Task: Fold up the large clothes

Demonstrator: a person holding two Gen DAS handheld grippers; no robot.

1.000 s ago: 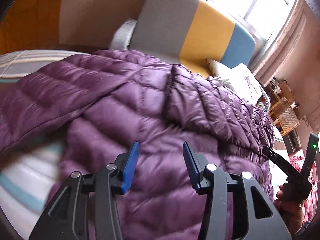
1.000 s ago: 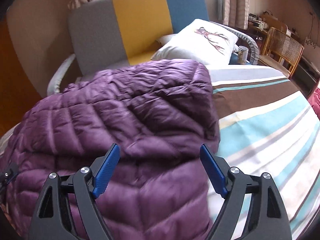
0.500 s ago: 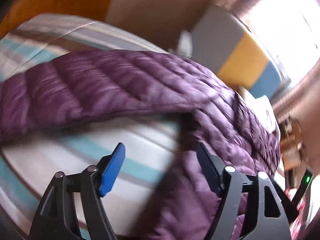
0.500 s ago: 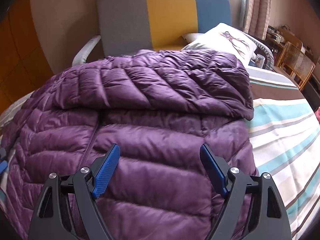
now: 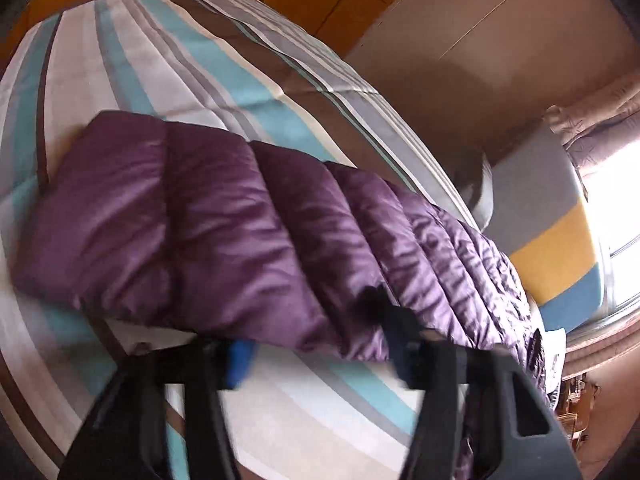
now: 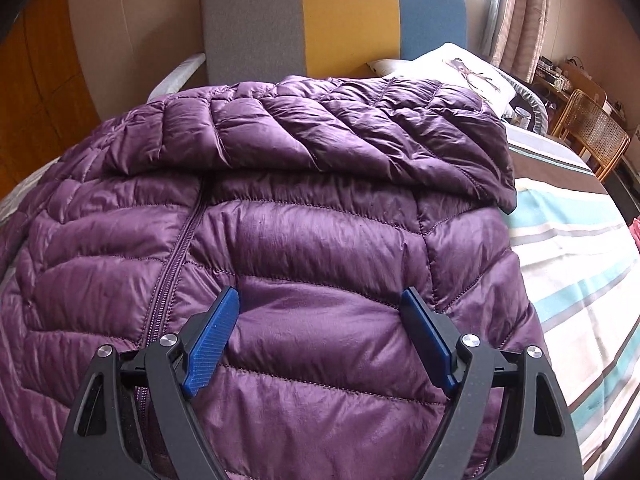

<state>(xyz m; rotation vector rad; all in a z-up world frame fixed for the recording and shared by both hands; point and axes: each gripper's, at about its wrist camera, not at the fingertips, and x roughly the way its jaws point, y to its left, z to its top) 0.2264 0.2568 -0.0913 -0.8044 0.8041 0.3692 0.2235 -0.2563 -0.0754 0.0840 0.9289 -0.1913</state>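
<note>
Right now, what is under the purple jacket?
The purple jacket lies on a striped bedspread, which shows beside it. Whether anything else lies beneath the jacket is hidden by its padding.

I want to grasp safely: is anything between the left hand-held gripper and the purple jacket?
Nothing visible. The left hand-held gripper, jaws open, is at the edge of the purple jacket, with only striped bedding beneath.
</note>
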